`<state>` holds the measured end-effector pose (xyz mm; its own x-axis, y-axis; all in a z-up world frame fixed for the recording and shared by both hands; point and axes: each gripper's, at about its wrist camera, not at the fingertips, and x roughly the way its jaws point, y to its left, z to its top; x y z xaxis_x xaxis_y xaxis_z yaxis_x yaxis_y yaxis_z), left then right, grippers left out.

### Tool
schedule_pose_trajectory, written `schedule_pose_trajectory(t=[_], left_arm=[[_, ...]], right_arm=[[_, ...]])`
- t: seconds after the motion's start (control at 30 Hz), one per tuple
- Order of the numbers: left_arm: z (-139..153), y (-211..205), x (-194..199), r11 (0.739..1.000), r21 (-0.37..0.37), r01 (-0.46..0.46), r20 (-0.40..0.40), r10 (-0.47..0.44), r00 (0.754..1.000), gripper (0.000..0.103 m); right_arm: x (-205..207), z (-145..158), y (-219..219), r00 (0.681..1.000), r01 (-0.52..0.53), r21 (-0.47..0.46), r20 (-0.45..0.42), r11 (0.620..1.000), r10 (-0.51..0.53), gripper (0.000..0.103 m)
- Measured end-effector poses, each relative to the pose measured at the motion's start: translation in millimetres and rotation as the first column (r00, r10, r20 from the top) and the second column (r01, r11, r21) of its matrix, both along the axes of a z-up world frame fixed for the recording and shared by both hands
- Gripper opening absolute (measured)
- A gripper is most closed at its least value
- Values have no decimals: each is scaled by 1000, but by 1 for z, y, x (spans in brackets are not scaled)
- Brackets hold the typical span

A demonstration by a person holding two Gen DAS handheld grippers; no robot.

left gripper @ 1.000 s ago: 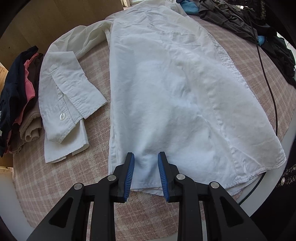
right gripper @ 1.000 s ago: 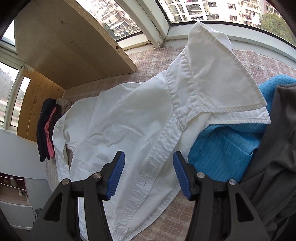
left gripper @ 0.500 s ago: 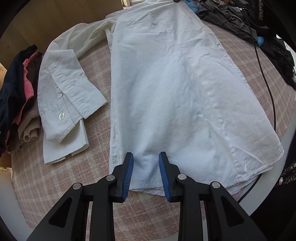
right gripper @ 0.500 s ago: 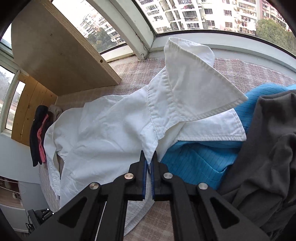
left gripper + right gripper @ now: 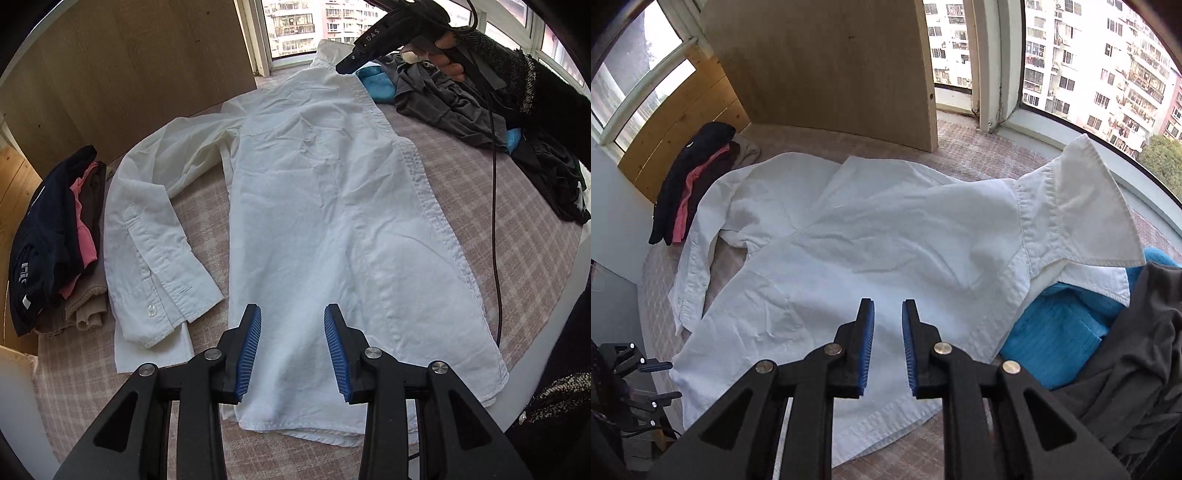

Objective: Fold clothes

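Opening jaws (both grippers) over white shirt (image 5: 325,206)

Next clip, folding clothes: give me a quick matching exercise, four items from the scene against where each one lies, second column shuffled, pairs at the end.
Items
1. white shirt
2. stack of folded clothes
3. blue garment
4. black cable

Places
A. partly tucked under the shirt's collar, beside a grey garment
B. spread flat across the middle of the checked cloth
C. running down the checked cloth past the shirt's buttoned edge
D. by the wooden panel, beyond the shirt's bent sleeve

Pairs: 1-B, 2-D, 3-A, 4-C
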<state>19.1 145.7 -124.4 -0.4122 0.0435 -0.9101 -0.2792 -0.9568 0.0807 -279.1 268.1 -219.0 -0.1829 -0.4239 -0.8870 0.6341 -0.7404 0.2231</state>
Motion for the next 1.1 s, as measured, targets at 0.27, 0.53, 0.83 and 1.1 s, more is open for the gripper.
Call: schedule_pose_trajectory(t=[0.27,0.53,0.83,1.1], left_arm=[[-87,1,-9,999,52,10,140,-17,990,34],[-64,-37,-94,995,56,-80,-54,83,995,42],[-87,-33,-104,987,133,88,47,-95,994,40],[-56,-81,-148,984,177,7,-15,-4,1000,41]], right_arm=[[29,8,-11,994,-99,177,-21,979,104,21],[40,44,-90,984,-179,-12,-3,984,179,21],[55,1,-98,961,-275,239,65,931,267,21],[53,49,-96,971,-233,66,63,970,230,21]])
